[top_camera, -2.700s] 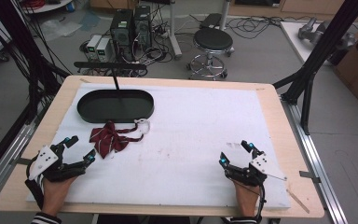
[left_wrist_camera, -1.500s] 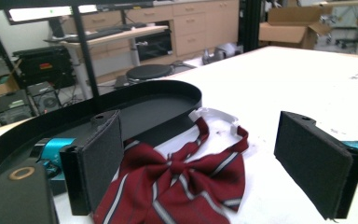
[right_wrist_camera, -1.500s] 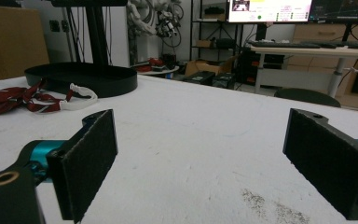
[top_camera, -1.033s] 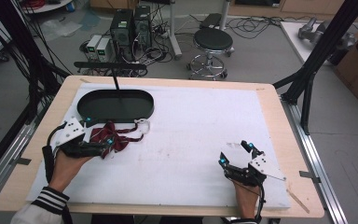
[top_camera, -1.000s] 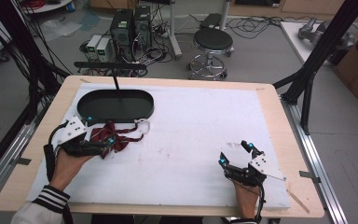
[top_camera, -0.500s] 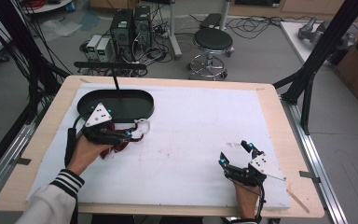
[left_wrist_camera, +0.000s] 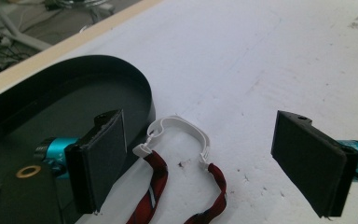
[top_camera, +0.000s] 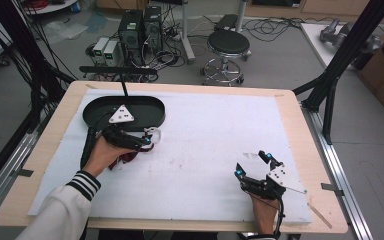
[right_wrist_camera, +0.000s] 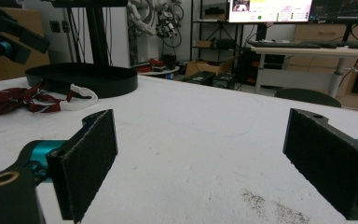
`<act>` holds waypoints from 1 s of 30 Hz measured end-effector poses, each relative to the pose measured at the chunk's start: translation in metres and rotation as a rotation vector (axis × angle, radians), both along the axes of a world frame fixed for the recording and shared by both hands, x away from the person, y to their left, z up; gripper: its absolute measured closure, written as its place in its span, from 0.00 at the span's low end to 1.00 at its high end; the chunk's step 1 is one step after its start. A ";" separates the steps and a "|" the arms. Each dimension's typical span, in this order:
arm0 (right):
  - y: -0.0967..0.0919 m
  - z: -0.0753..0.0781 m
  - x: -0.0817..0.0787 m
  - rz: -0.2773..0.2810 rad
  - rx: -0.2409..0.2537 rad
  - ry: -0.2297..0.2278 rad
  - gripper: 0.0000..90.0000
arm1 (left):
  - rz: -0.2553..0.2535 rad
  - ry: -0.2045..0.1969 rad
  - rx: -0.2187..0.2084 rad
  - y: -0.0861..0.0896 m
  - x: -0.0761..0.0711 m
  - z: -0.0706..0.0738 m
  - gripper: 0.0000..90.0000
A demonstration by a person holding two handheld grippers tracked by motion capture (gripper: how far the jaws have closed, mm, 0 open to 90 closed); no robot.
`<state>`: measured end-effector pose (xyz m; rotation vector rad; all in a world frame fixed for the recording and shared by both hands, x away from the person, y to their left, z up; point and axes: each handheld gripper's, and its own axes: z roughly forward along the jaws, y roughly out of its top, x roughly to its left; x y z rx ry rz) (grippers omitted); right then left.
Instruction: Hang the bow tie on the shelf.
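In the high view, the left gripper [top_camera: 142, 142] is hanging over the dark red tie [top_camera: 125, 156] that is lying on the white surface [top_camera: 215, 135] just beside the near rim of the black oval tray [top_camera: 152, 107], while the right gripper [top_camera: 254, 165] is sitting well apart near the front right, its jaws spread. The person's striped sleeve [top_camera: 82, 185] is coming in from the lower left. In the left gripper view, the jaws are standing wide apart and gripping nothing, and between them the tie's white plastic loop [left_wrist_camera: 179, 130] is lying on the surface with two red strap ends [left_wrist_camera: 156, 186] running toward the bottom edge; the tray wall [left_wrist_camera: 142, 91] is curving just beside the loop, behind the nearer jaw. In the right gripper view, the jaws are also spread and empty over bare white surface [right_wrist_camera: 205, 140], and farther off the tie [right_wrist_camera: 9, 100] and its white loop [right_wrist_camera: 81, 100] are lying in front of the tray [right_wrist_camera: 81, 77], with the left gripper [right_wrist_camera: 9, 39] hanging above them.
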<state>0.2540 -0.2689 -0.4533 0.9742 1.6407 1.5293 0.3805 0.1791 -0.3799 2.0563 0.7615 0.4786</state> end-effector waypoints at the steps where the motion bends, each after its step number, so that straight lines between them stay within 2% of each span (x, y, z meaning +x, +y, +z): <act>1: 0.000 0.000 0.000 -0.002 -0.003 -0.002 0.10 | 0.002 0.011 0.000 -0.002 0.002 -0.001 0.21; 11: 0.000 0.000 0.000 -0.004 -0.002 -0.003 0.10 | 0.002 0.153 0.078 -0.024 0.018 -0.011 0.27; 13: 0.000 0.000 0.000 -0.004 0.000 -0.002 0.10 | 0.016 0.197 0.100 -0.031 0.023 -0.013 0.28; 14: 0.000 0.000 0.000 -0.004 0.000 -0.002 0.10 | 0.016 0.197 0.100 -0.031 0.023 -0.013 0.28; 16: 0.000 0.000 0.000 -0.004 -0.002 -0.003 0.10 | 0.018 0.212 0.132 -0.036 0.026 -0.013 0.28; 17: 0.000 0.000 0.000 -0.004 -0.002 -0.003 0.10 | 0.027 0.227 0.155 -0.039 0.027 -0.014 0.29; 19: 0.000 0.000 0.000 -0.004 -0.001 -0.002 0.10 | 0.022 0.258 0.169 -0.042 0.029 -0.016 0.32; 30: 0.000 0.000 0.000 -0.006 0.000 -0.003 0.10 | 0.029 0.393 0.188 -0.045 0.041 -0.025 0.46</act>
